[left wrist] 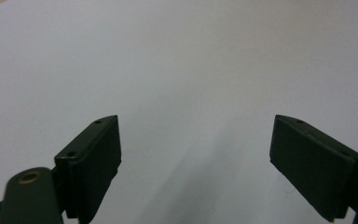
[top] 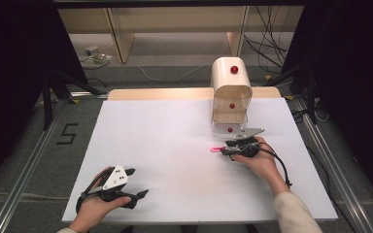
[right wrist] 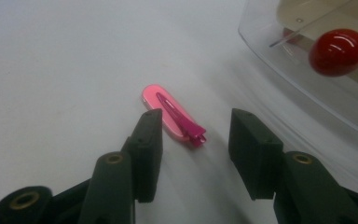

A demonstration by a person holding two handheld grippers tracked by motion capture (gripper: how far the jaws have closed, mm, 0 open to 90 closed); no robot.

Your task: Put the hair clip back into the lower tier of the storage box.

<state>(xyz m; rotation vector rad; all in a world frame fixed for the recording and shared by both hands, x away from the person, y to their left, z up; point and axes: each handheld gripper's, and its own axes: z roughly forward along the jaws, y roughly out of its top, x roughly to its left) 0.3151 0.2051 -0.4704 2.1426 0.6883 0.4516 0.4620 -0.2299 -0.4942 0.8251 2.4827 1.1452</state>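
The right gripper [right wrist: 193, 126] rests low on the white table [top: 165, 145], its jaws apart with a gap between them. A pink hair clip [right wrist: 172, 115] lies flat on the table just ahead of that gap, nearer the left jaw as the right gripper view shows it — its darker hinged end points back toward the jaws, its rounded pale end away from them. The clip is not between the pads; the left jaw's tip sits just beside it, and whether they touch I cannot tell. In the high view the clip [top: 217, 149] pokes out just past the gripper's tips [top: 229, 150], on the side away from the person's right hand [top: 255, 158].

Just beyond the right gripper, on its right-hand side, stands a small cream drawer cabinet [top: 230, 92] with red knobs; its lowest clear drawer [right wrist: 307, 70] and one red knob [right wrist: 338, 51] loom close in the right gripper view.

The left gripper [top: 133, 183] is held by the left hand [top: 94, 208] near the table's front edge, well apart from the clip — its jaws stand wide open over bare white surface, with nothing between them [left wrist: 196, 140].
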